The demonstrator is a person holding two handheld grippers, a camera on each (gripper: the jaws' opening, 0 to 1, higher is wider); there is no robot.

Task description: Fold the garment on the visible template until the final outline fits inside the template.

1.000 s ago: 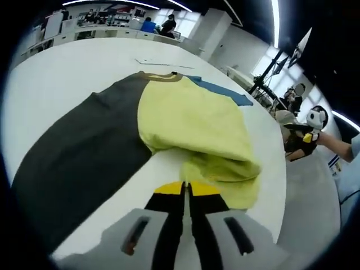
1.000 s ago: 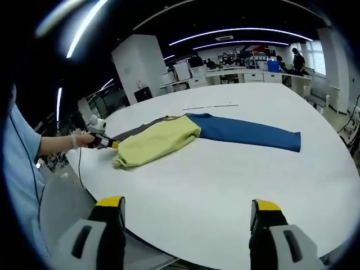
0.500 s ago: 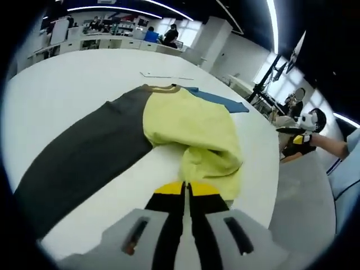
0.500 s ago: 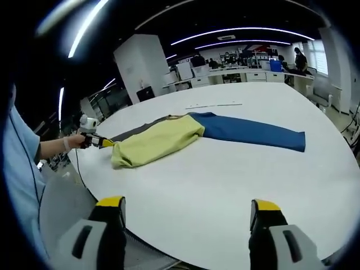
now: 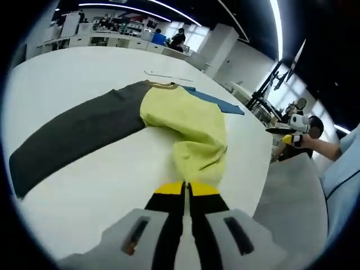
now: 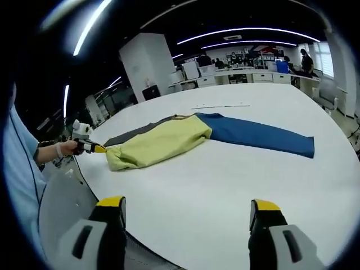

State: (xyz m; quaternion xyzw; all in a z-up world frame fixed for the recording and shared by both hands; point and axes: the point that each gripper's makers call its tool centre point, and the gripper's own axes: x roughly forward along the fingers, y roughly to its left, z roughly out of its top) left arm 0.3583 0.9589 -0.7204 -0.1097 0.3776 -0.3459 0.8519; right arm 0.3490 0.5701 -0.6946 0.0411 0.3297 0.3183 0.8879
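Left gripper [image 5: 184,188], jaws pressed together, pinches the yellow hem of the long-sleeved shirt [image 5: 185,121] at lower centre. Right gripper [image 6: 187,211] hangs spread wide, empty, above the white table [image 6: 225,169]; shirt lies mid-frame.

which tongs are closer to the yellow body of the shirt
Left. The left tongs are shut on the yellow body's hem; the right tongs are open, well back from it.

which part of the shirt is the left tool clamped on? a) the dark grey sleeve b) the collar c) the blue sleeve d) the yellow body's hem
d: the left tool is shut on the bunched hem of the yellow body, while the blue sleeve and the dark grey sleeve lie flat on the white table.
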